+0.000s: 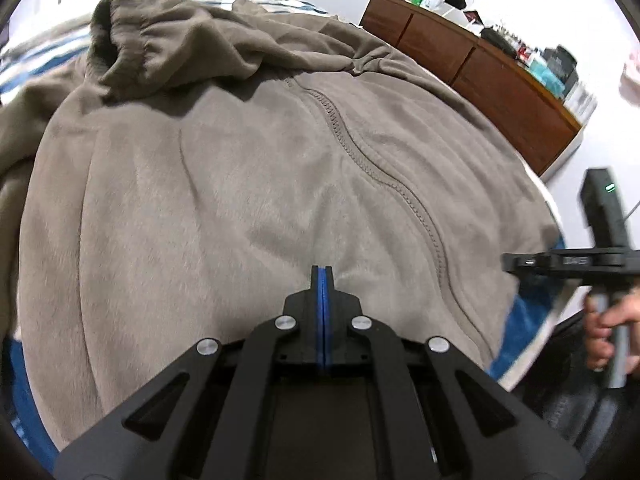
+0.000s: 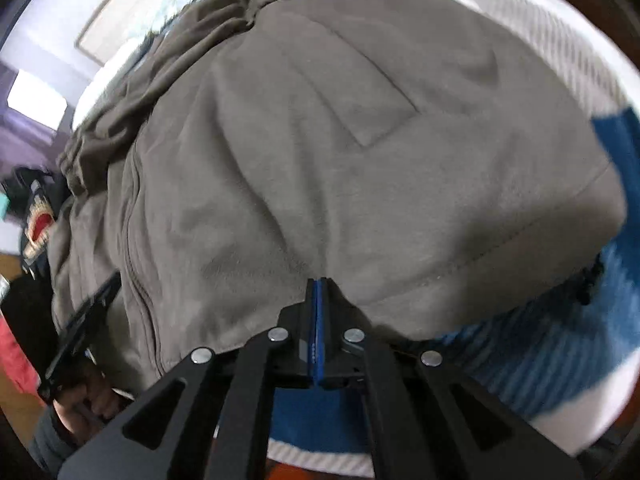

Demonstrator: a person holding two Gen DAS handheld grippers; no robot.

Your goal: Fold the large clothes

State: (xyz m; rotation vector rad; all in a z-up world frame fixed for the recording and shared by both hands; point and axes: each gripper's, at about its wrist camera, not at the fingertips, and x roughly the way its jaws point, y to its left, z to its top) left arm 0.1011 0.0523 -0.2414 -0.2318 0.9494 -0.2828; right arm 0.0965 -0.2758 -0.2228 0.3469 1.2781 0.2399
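Note:
A large grey-brown zip-up hoodie (image 1: 240,168) lies spread on a bed, its zipper (image 1: 400,188) running down the middle and its hood (image 1: 132,36) bunched at the far end. My left gripper (image 1: 322,270) is shut on the hoodie's near hem, left of the zipper. My right gripper (image 2: 319,282) is shut on the hoodie (image 2: 360,140) at the near hem, right of the zipper (image 2: 134,248), below a pocket (image 2: 360,92). The right gripper's body also shows at the right edge of the left wrist view (image 1: 568,260), with a hand on its handle.
The bed has a blue and white striped cover (image 2: 560,340). A brown wooden dresser (image 1: 480,76) with several bottles and boxes on top stands by the white wall to the right. Dark bags (image 2: 36,216) sit beside the bed on the left of the right wrist view.

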